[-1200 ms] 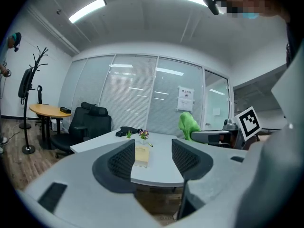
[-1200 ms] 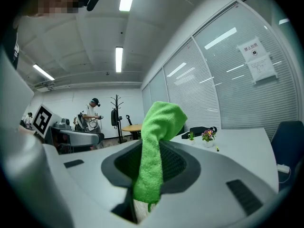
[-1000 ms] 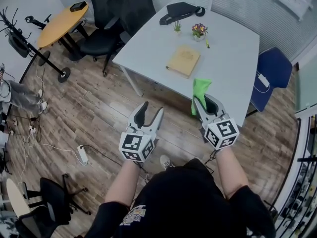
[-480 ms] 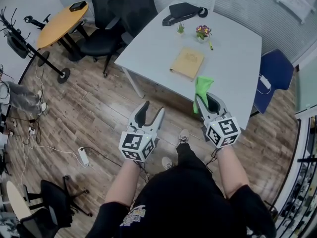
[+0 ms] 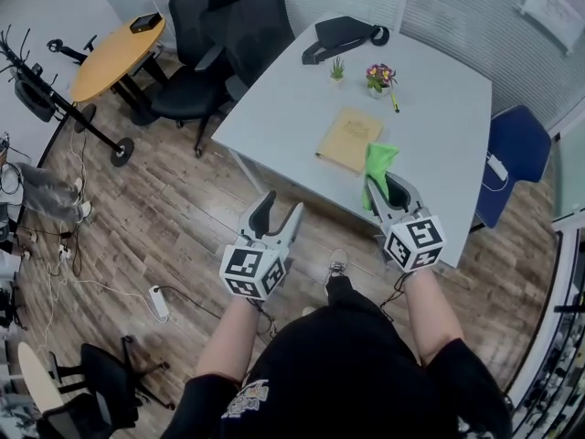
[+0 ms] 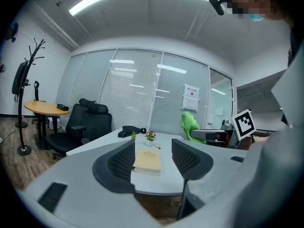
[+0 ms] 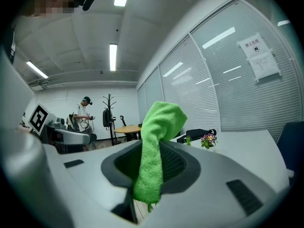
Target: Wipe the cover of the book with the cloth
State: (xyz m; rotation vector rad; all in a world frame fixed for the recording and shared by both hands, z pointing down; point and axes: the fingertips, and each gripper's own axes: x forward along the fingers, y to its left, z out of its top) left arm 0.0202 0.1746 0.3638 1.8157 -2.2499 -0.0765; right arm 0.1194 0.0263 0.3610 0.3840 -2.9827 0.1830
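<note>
Right gripper (image 5: 380, 188): fingers clamped on the bright green microfibre cloth (image 7: 154, 151), which stands up above them at the near bench edge.
Left gripper (image 5: 280, 210): fingers apart, nothing between them, over the floor.
Tan rectangular hardcover book (image 5: 350, 138): flat on the pale grey bench (image 5: 439, 126), just beyond the cloth, apparently not touched.
Progress, as judged: cloth in grip; wiping not begun, all left to do.
Containers, far side: small pot with pink flowers (image 5: 378, 76); smaller pot with green sprig (image 5: 337, 68); black pouch (image 5: 343, 37), contents hidden.

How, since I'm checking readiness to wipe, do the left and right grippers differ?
The left gripper is open and empty; the right gripper is shut on the green cloth. The left gripper shows against the floor, the right gripper against the table near the book. Both point toward the table.
</note>
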